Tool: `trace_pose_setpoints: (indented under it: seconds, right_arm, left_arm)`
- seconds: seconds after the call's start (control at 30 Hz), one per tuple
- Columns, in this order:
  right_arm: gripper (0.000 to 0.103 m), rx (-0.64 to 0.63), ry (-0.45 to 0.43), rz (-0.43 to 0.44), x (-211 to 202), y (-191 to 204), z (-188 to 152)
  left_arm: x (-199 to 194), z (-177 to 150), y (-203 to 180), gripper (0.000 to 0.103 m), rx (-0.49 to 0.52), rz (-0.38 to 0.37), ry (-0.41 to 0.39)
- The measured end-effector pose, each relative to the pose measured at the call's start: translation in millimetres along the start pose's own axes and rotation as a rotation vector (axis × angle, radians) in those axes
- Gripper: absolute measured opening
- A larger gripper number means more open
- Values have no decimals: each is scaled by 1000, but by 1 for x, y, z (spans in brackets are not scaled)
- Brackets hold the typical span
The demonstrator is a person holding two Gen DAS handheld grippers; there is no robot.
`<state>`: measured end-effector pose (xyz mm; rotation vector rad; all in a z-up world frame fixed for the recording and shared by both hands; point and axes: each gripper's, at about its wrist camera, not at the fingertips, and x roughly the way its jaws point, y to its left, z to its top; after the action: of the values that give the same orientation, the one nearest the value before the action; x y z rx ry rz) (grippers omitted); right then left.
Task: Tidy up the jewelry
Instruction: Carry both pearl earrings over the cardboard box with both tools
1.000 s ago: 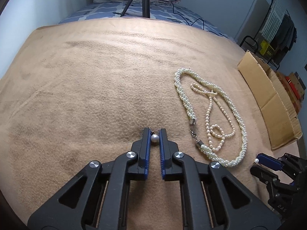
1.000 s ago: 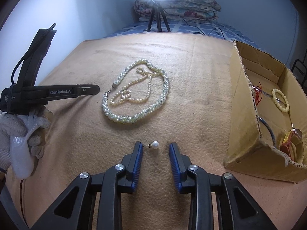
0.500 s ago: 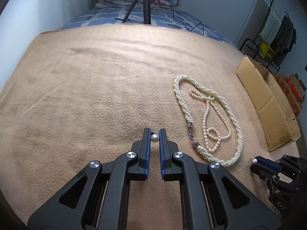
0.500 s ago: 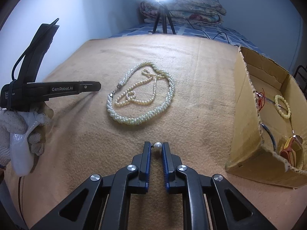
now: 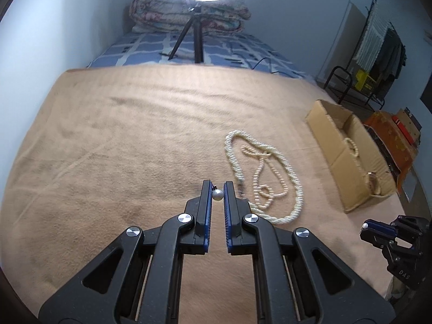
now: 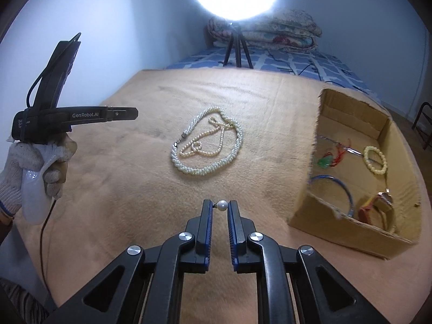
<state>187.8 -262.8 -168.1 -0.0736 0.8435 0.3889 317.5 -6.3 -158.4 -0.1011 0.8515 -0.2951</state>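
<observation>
My left gripper (image 5: 217,195) is shut on a grey pearl earring (image 5: 217,194), held above the tan blanket (image 5: 121,148). A white pearl earring (image 6: 222,205) sits pinched between the pads of my right gripper (image 6: 220,207), which is shut on it and also off the blanket. Pearl necklaces (image 6: 208,145) lie coiled together on the blanket ahead of both grippers, also seen as pearl necklaces (image 5: 266,178) right of the left gripper. In the left wrist view the right gripper (image 5: 365,226) shows at the lower right with its pearl at the tip.
An open cardboard box (image 6: 305,202) stands at the right with a bead bracelet (image 6: 375,159), a blue bangle (image 6: 333,191) and other pieces inside. A gloved hand (image 6: 32,167) holds the left gripper's handle. A ring light on a tripod (image 6: 237,46) stands at the far end.
The right gripper closed on the white pearl earring and lifted it. Both grippers rose from the blanket, so the view now takes in the ring light and the inside of the box.
</observation>
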Motion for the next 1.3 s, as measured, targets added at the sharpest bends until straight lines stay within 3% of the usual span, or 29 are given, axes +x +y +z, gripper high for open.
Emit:
trace_pose_setpoints:
  seconds: [0.3, 0.53, 0.9, 1.3]
  right_arm:
    - [9, 13, -66, 2, -60, -15, -4]
    - [9, 46, -106, -8, -100, -36, -8]
    - [9, 107, -142, -59, -134, -86, -8]
    - [9, 153, -146, -84, -119, -133, 22]
  left_arm:
    - [-43, 20, -54, 6, 85, -77, -34]
    - [-50, 28, -109, 6, 183, -131, -15]
    - [-27, 24, -189, 6, 280, -213, 27]
    - [22, 18, -237, 6, 290, -239, 74]
